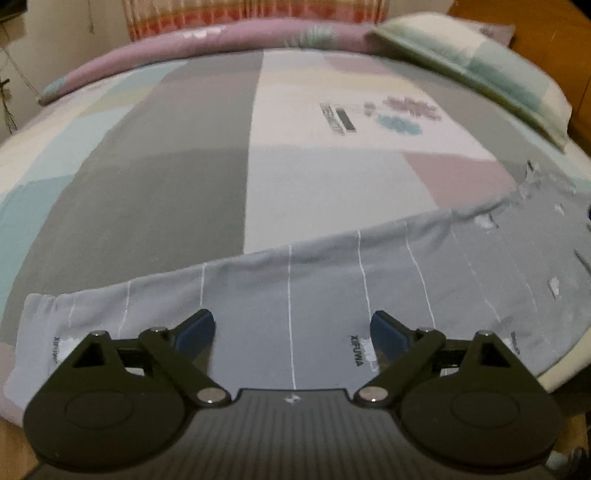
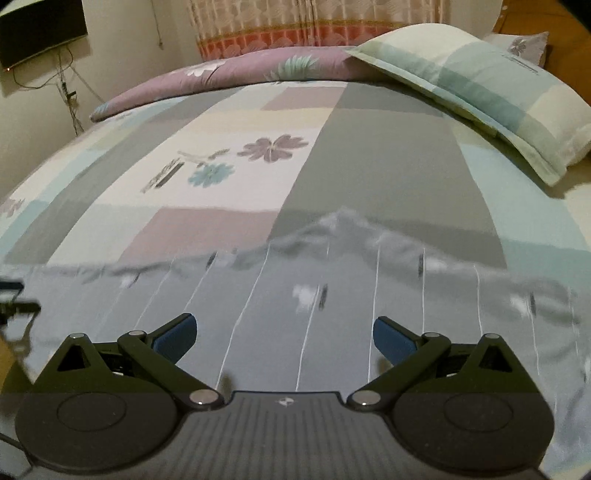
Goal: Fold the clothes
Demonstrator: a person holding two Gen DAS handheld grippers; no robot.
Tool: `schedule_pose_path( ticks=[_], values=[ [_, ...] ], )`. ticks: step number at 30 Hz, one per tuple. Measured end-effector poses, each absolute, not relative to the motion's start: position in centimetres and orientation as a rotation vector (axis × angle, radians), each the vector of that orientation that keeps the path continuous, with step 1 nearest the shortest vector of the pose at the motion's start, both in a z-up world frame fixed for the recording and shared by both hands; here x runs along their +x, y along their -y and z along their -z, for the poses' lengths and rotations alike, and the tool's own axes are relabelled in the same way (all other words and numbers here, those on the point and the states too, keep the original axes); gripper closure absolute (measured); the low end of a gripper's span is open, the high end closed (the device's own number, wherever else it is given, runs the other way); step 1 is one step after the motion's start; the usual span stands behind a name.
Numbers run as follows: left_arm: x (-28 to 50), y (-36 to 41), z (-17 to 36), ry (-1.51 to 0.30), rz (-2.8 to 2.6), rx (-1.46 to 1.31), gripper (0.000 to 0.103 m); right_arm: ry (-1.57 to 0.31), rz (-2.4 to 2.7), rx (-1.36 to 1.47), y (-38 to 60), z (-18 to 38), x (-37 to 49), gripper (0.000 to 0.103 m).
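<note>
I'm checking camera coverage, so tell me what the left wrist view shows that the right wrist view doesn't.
Only the left wrist view shows the grey garment's gathered cuff end and the open left gripper. Only the right wrist view shows the dark wall screen, its hanging cables and the open right gripper. Both show the garment, patchwork bedspread, pillow and curtain.

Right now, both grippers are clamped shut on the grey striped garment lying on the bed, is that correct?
Not quite: both are open. The left gripper and right gripper have jaws spread wide above the grey striped garment, gripping nothing, as each wrist view shows. The garment does lie on the bed.
</note>
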State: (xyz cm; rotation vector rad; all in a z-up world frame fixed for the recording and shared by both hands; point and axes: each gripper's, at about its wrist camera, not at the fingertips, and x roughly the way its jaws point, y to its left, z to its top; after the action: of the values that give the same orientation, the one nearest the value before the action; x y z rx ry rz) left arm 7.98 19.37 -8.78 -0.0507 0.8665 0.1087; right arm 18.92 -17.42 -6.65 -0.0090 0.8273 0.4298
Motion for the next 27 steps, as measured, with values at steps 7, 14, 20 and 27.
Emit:
schedule_pose_path(
  ticks=[7,14,20,27],
  values=[
    [7.6,-19.6,9.8,-0.884,-0.194,-0.063,0.010,-0.818,-0.516,-0.174,11.4,9.0,21.6,0.000],
    [8.3,-20.3,9.9,-0.895,-0.188,-0.085,0.008,-0.804,-0.476,-0.186,8.6,10.6,25.1,0.000],
    [8.0,-20.3,8.6,-0.870,-0.203,-0.073,0.008,-0.840,-0.455,-0.219,8.4,9.0,24.6,0.000],
    [6.3,-21.3,9.3,-0.890,-0.201,-0.139,0.008,-0.866,-0.484,-0.198,7.1,9.8,22.4,0.000]
  ],
)
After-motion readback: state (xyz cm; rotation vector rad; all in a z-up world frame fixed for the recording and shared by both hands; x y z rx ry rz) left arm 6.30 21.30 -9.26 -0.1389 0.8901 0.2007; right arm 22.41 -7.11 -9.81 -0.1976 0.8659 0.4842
